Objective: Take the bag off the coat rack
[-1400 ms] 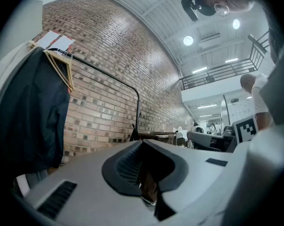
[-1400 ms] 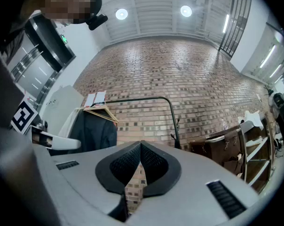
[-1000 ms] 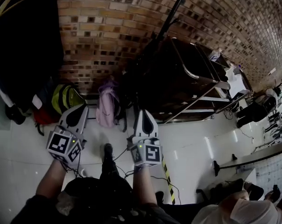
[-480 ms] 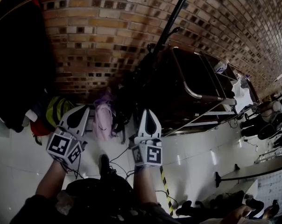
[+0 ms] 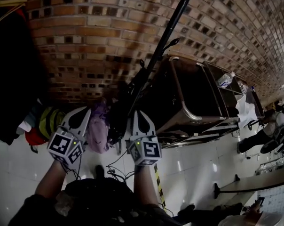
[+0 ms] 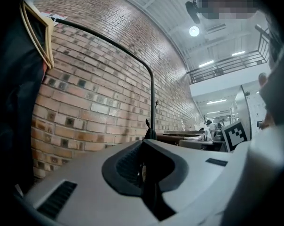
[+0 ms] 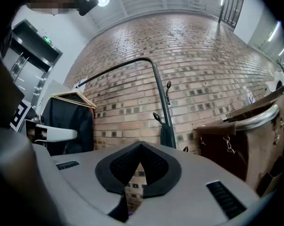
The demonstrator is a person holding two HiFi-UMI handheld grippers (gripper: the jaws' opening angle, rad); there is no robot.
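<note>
A black coat rack pole (image 5: 166, 29) curves up along the brick wall; it also shows in the left gripper view (image 6: 153, 98) and the right gripper view (image 7: 161, 107). A dark bag (image 5: 125, 107) hangs low on it, seen as a dark narrow shape (image 7: 168, 136) on the pole. My left gripper (image 5: 82, 113) and right gripper (image 5: 138, 114) are side by side below the bag, both shut and holding nothing. Both point at the wall, short of the rack. In their own views the left jaws (image 6: 143, 144) and right jaws (image 7: 141, 146) are pressed together.
A pink bag (image 5: 98, 132) and a yellow-green bag (image 5: 49, 121) sit on the floor by the wall. Dark coats (image 5: 12, 79) hang at left on a wooden hanger (image 7: 71, 98). A brown cart (image 5: 193, 93) stands right of the rack. Cables (image 5: 116, 171) and striped tape (image 5: 157, 182) lie on the floor.
The head view has tilted up and come closer to the wall and rack. Both grippers stay shut and have risen slightly towards the hanging bag.
</note>
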